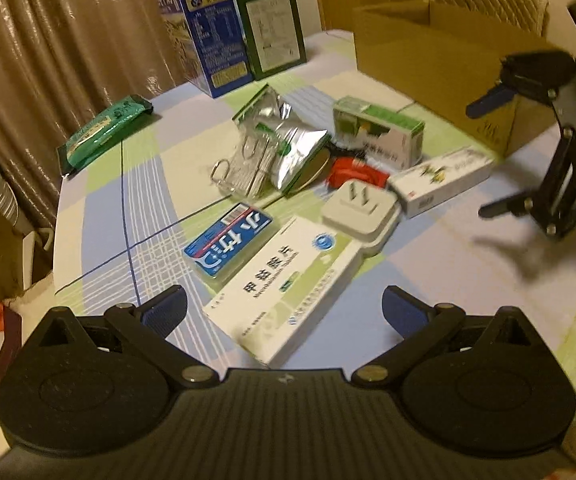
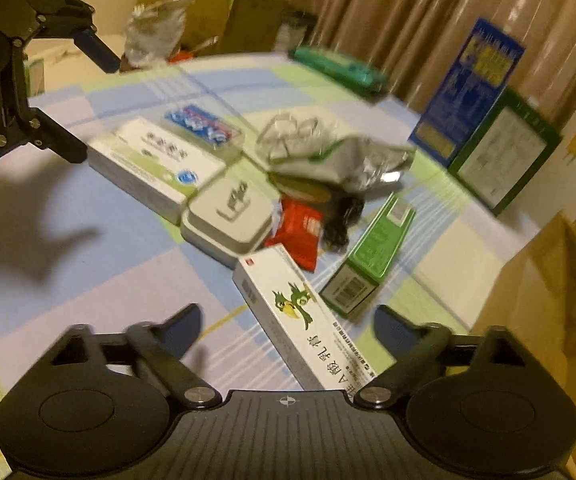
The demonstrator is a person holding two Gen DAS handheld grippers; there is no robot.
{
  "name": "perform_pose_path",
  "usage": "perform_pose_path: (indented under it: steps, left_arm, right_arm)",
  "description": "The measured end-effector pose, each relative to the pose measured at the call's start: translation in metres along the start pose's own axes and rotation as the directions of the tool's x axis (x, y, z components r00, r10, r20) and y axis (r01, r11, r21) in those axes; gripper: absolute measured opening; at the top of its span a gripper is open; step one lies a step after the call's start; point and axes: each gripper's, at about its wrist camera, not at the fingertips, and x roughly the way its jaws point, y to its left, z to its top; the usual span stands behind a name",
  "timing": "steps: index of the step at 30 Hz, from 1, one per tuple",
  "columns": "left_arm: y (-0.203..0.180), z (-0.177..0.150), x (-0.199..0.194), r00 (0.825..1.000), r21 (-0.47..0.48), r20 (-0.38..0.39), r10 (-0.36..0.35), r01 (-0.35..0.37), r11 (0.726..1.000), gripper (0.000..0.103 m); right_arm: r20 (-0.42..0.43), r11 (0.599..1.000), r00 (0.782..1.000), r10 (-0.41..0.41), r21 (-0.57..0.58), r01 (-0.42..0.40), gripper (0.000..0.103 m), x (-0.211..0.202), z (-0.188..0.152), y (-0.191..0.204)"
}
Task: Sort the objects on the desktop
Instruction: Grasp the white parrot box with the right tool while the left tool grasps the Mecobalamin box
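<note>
My left gripper (image 1: 283, 308) is open low over the table, with the near end of a white and green medicine box (image 1: 288, 288) lying between its fingers, untouched. My right gripper (image 2: 288, 328) is open too, and a long white box with a bird picture (image 2: 300, 320) runs between its fingers with small gaps on both sides. Behind these lie a white plug adapter (image 2: 227, 216), a blue pack (image 1: 227, 240), a red packet (image 2: 300, 228), a green and white box (image 2: 372, 256) and a silver foil pouch (image 1: 288, 140). Each view shows the other gripper (image 1: 488, 158) (image 2: 87, 104) at its edge, open.
A cardboard box (image 1: 440, 48) stands open at the table's far right. A tall blue box (image 1: 203, 28) and a green box (image 1: 271, 28) stand against the curtain. A green packet (image 1: 103, 132) lies near the left edge. A clear bag with metal rings (image 1: 239, 168) touches the pouch.
</note>
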Motion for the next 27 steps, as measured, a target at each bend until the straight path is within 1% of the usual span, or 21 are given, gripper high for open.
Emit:
perform_pose_path:
  steps: [1,4,8,11,12,13,14,15,19,23,27]
  left_arm:
    - [0.003,-0.001,0.005,1.000,0.003,-0.005,-0.008,0.008,1.000,0.102]
    - [0.012,-0.002,0.018,0.999,0.003,-0.010,-0.032,0.032,0.999,0.102]
    - [0.022,-0.003,0.031,0.998,-0.004,-0.001,-0.065,0.065,0.998,0.102]
    - [0.029,-0.004,0.038,0.996,-0.008,0.006,-0.090,0.090,0.996,0.102]
    - [0.031,-0.004,0.039,0.995,-0.008,0.008,-0.097,0.097,0.995,0.102]
    - [0.032,-0.004,0.041,0.995,-0.009,0.012,-0.104,0.104,0.995,0.102]
    - [0.034,-0.004,0.043,0.994,-0.007,0.015,-0.111,0.111,0.994,0.102]
    - [0.035,-0.004,0.045,0.993,-0.003,0.016,-0.114,0.114,0.993,0.102]
    - [0.036,-0.004,0.054,0.990,0.016,-0.002,-0.138,0.138,0.990,0.102]
    - [0.038,-0.006,0.064,0.986,0.006,-0.041,-0.163,0.163,0.987,0.102]
    - [0.037,-0.010,0.067,0.984,-0.019,-0.065,-0.163,0.162,0.987,0.101]
  right_arm:
    - [-0.013,1.000,1.000,0.010,0.014,-0.010,0.077,0.005,0.002,-0.005]
    - [-0.045,0.999,0.999,0.021,0.038,-0.020,0.076,0.017,0.007,-0.017]
    - [-0.094,0.996,0.995,0.035,0.084,-0.027,0.073,0.028,0.011,-0.029]
    - [-0.128,0.994,0.991,0.047,0.105,-0.033,0.065,0.030,0.011,-0.031]
    - [-0.134,0.993,0.989,0.057,0.111,-0.042,0.059,0.030,0.012,-0.031]
    - [-0.137,0.992,0.989,0.063,0.116,-0.047,0.054,0.029,0.012,-0.030]
    - [-0.138,0.992,0.988,0.067,0.120,-0.051,0.052,0.028,0.013,-0.029]
    - [-0.140,0.990,0.987,0.074,0.129,-0.056,0.047,0.027,0.013,-0.029]
    - [-0.139,0.977,0.984,0.108,0.196,-0.079,0.036,0.023,0.013,-0.032]
    - [-0.130,0.956,0.982,0.134,0.277,-0.093,0.035,0.017,0.010,-0.034]
    - [-0.117,0.946,0.984,0.138,0.309,-0.096,0.035,0.011,0.007,-0.030]
